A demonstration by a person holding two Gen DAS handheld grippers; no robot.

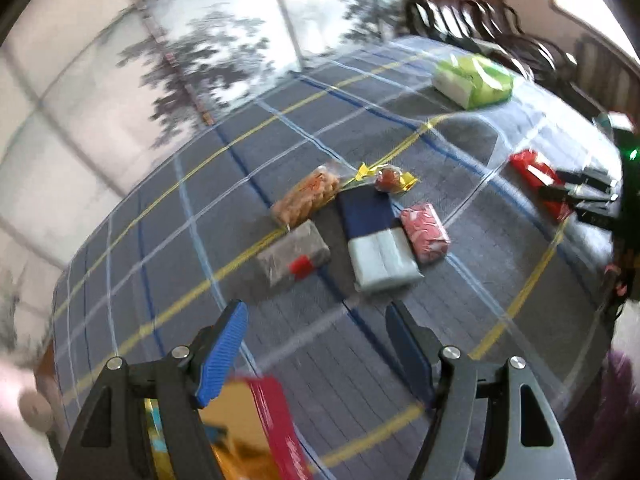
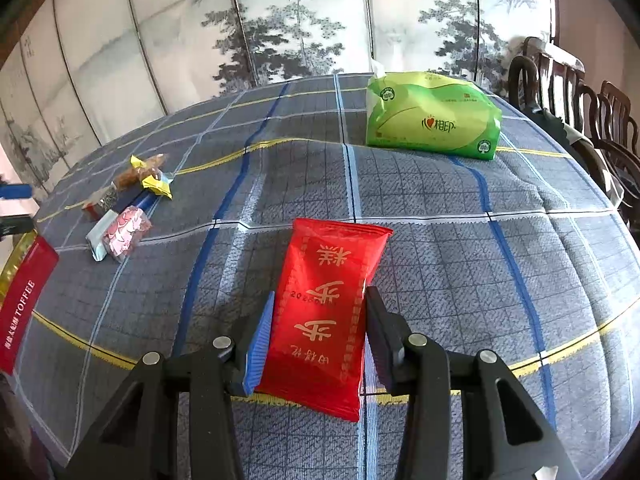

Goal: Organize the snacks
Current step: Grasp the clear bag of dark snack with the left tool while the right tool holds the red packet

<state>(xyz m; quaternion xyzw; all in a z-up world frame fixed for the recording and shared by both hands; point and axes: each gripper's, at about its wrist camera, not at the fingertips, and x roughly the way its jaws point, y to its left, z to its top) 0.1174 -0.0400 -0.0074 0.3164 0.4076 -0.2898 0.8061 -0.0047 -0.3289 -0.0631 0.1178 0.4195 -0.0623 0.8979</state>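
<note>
The red snack packet (image 2: 326, 312) lies flat on the checked surface (image 2: 440, 260) right between the fingers of the right gripper (image 2: 320, 332), its long axis running along them and away from the wrist. The jaws flank its sides, seemingly touching (whether they truly pinch it I cannot tell). The other snacks (image 2: 120, 216) are clustered well off to its left, nearer the left gripper (image 1: 316, 340), which hangs wide open and holds nothing, the toffee box (image 1: 264, 420) below it.

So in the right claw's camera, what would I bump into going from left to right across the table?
Red toffee box → pink patterned wrapped snack → shiny red snack packet between the right claw's fingers → green plastic tissue pack.
</note>
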